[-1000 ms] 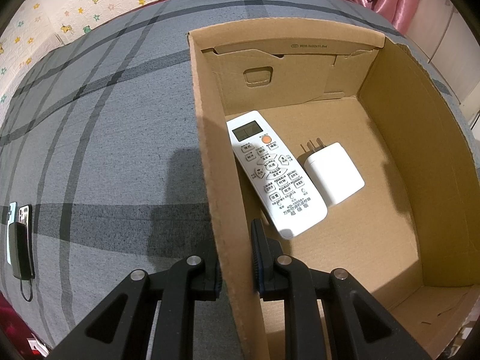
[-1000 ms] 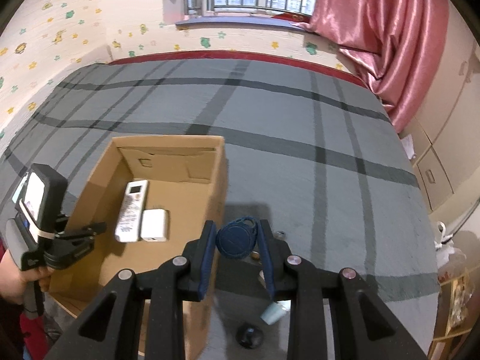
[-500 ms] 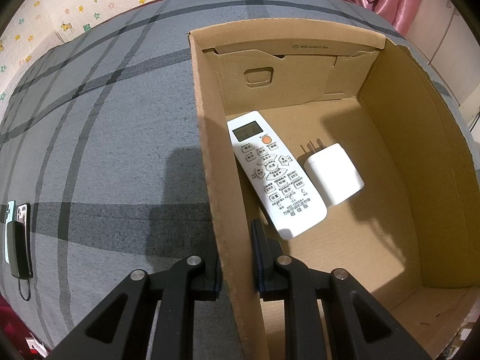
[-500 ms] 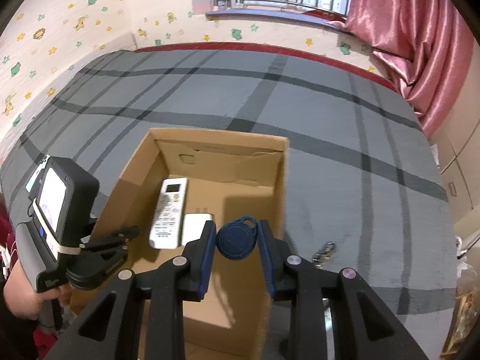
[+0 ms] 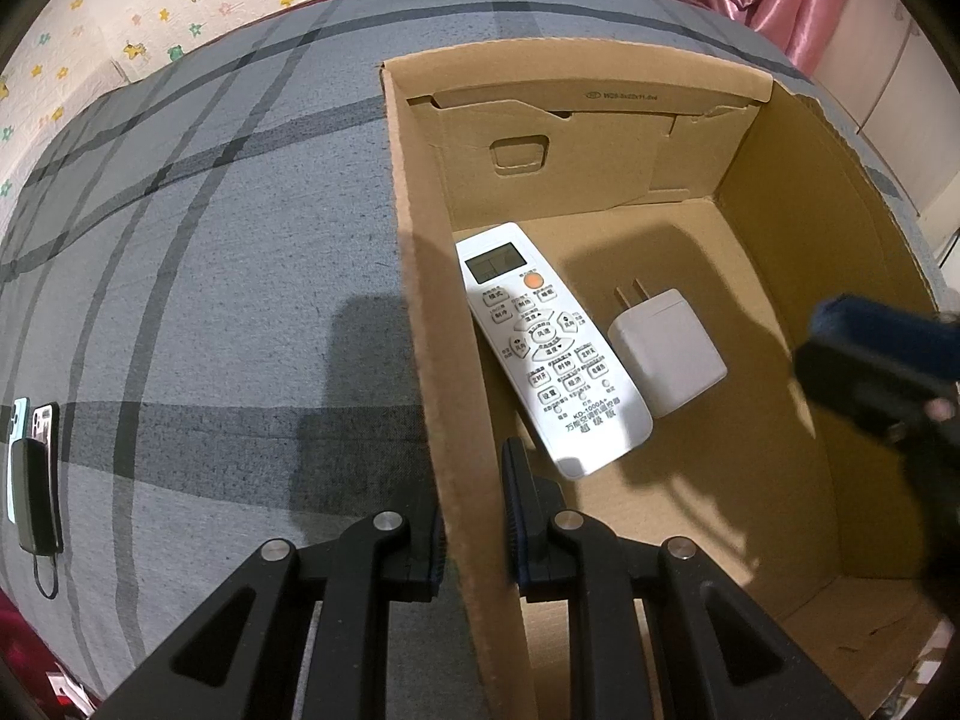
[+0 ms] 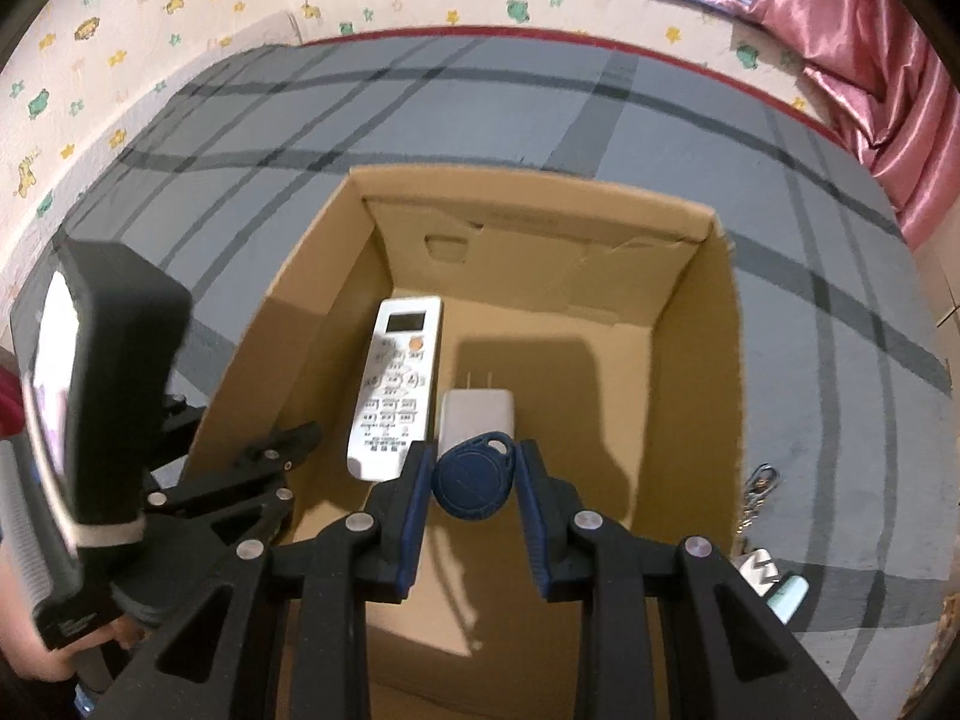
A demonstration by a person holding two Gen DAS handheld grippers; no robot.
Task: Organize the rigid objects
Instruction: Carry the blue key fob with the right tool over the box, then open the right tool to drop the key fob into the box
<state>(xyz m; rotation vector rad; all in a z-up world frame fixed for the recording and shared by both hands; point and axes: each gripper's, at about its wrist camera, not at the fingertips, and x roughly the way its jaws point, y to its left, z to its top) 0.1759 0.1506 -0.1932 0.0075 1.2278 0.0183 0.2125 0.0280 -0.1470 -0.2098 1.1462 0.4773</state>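
Observation:
An open cardboard box (image 5: 420, 312) (image 6: 729, 360) stands on a grey plaid bed. Inside lie a white remote control (image 5: 549, 348) (image 6: 399, 384) and a white plug charger (image 5: 666, 351) (image 6: 477, 414). My left gripper (image 5: 471, 510) is shut on the box's left wall, one finger on each side; it also shows in the right wrist view (image 6: 264, 468). My right gripper (image 6: 474, 474) is shut on a blue key fob (image 6: 474, 474) and holds it above the box's inside, over the charger. It enters the left wrist view at the right edge (image 5: 882, 360).
Phones and a black power bank (image 5: 33, 474) lie on the bed at the far left. A key ring (image 6: 757, 489) and small items (image 6: 774, 585) lie on the bed right of the box. A pink curtain (image 6: 870, 60) hangs at the right.
My right gripper has carried the blue fob left and forward, from beside the box to above its inside, and now shows in the left wrist view. My left gripper has kept its grip.

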